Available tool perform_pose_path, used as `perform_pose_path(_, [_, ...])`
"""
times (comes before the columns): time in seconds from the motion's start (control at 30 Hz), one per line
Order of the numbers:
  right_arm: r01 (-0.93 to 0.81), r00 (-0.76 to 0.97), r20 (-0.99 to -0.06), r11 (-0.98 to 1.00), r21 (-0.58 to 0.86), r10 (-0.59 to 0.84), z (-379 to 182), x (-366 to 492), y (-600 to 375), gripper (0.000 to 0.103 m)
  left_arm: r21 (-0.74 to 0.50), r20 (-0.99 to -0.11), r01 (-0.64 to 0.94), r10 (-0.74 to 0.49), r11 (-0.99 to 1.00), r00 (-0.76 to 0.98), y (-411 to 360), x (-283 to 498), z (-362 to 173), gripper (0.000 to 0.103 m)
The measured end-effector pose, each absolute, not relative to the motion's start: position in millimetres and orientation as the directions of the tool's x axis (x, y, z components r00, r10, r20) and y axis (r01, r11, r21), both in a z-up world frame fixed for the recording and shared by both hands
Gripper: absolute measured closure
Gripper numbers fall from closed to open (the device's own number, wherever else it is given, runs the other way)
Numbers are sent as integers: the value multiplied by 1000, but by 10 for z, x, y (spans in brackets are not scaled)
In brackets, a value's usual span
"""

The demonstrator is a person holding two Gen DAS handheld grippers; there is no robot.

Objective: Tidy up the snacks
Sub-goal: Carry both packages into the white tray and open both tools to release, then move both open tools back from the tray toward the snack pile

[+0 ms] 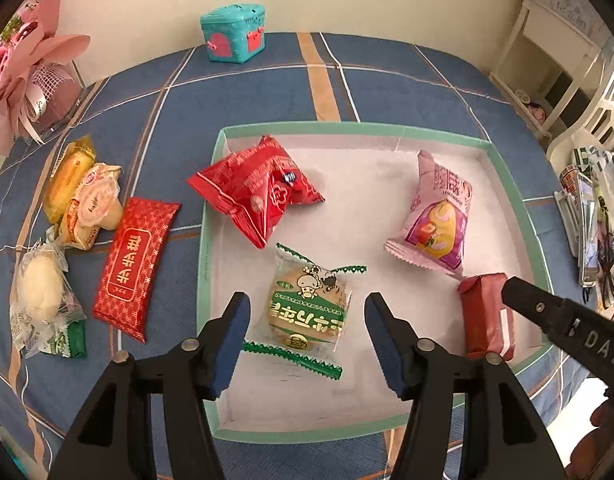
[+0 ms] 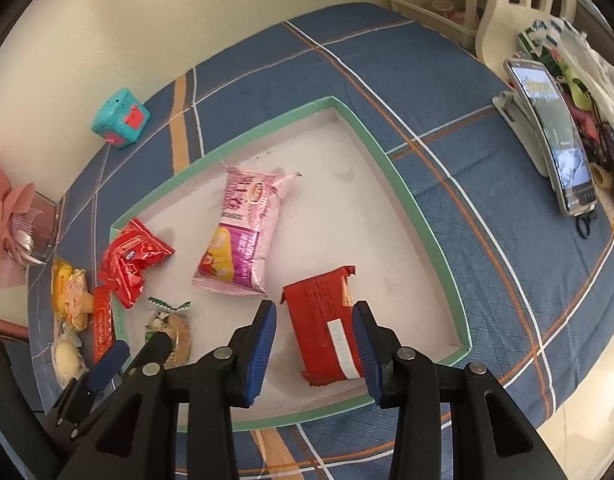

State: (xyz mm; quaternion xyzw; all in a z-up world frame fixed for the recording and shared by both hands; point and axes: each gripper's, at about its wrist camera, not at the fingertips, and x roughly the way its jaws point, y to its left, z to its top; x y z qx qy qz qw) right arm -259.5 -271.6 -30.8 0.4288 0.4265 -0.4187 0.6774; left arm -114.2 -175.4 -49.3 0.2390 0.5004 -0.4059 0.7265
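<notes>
The left claw (image 1: 307, 320) gapes over the light, crinkly biscuit packet (image 1: 307, 308); take its crimped six-o'clock end. The right claw (image 2: 314, 340) clamps the soft red bar (image 2: 323, 320).

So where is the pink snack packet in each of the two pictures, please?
Left wrist view: the pink snack packet lies in the right half of the tray, beyond the dark red packet.
Right wrist view: the pink snack packet is near the picture's middle, inside the tray, left of and beyond the dark red packet.
Shared landmark: the teal toy chest by the wall.
</notes>
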Motion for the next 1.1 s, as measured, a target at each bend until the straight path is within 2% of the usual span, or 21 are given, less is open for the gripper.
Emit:
perform_pose_path(0.2, [930,276,-939,302,209,-203,-305,-2532,-2683,61,-82,-914,777,-358,624,192,-1593,-935,-328,42])
perform_pose_path(0.23, [930,272,-940,306,203,-204,-306,-2515,-2677,61,-84,-910,764,-362,640,203,-1555,-882,-298,40])
perform_pose_path(0.27, [929,269,-941,312,198,-204,-310,-2503,-2669,61,-84,-907,754,-363,652,213,-1526,-846,-277,29])
perform_pose_path(0.33, [923,264,-943,338,186,-202,-310,-2433,-2623,60,-75,-903,727,-356,683,241,-1467,-747,-262,19])
perform_pose_path(0.5, [893,253,-947,424,150,-198,-311,-2182,-2455,59,-65,-904,670,-328,739,273,-1310,-510,-293,18])
perform_pose_path(0.57, [880,251,-949,454,141,-192,-328,-2087,-2398,54,-57,-904,651,-315,757,288,-1265,-436,-308,18])
perform_pose_path(0.6, [873,251,-950,469,138,-188,-334,-2038,-2360,48,-53,-904,636,-307,770,297,-1223,-379,-308,17])
perform_pose_path(0.67, [858,250,-951,496,129,-184,-342,-1943,-2296,43,-49,-903,614,-298,787,310,-1149,-313,-307,5])
perform_pose_path(0.87, [822,272,-939,559,113,-210,-315,-1753,-2131,17,-55,-886,573,-305,817,350,-976,-134,-273,4])
perform_pose_path(0.93, [808,299,-931,574,131,-209,-304,-1708,-2086,1,-66,-882,565,-312,823,353,-939,-93,-264,4])
perform_pose_path(1.1, [794,347,-913,585,164,-214,-272,-1652,-2020,0,-58,-879,554,-305,831,365,-895,-34,-271,4])
